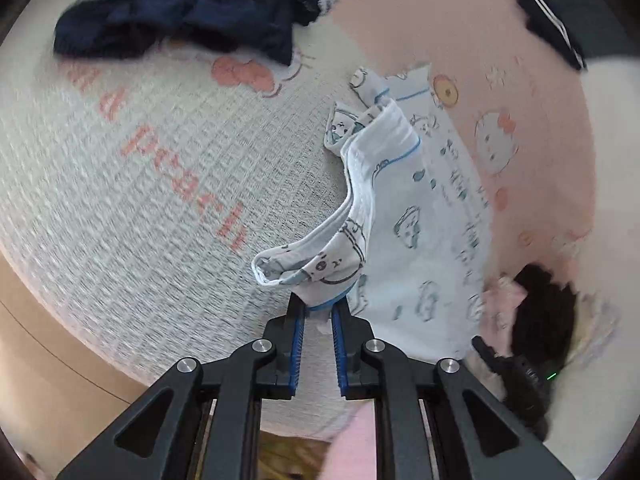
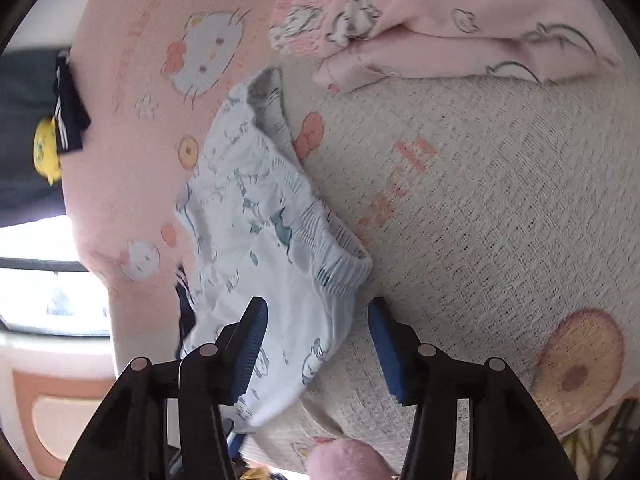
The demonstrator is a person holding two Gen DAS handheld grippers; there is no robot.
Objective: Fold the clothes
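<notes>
A small white garment (image 1: 408, 216) printed with blue-grey cartoons and trimmed in blue lies on the bed. In the left wrist view a folded-over hem stands up in a loop, and its blue-trimmed edge sits between the tips of my left gripper (image 1: 320, 304). The blue pads stand a narrow gap apart and do not visibly pinch it. In the right wrist view the same garment (image 2: 256, 216) shows its gathered elastic waistband (image 2: 340, 276). My right gripper (image 2: 316, 308) is wide open over it, and cloth drapes against the left finger (image 2: 252, 344).
A cream waffle blanket (image 1: 160, 200) with pink lettering and a pink cartoon border covers the bed. A navy striped garment (image 1: 180, 12) lies at the far left. A pink printed garment (image 2: 440, 20) lies beyond the right gripper. A yellow toy (image 2: 46, 152) sits off the bed's edge.
</notes>
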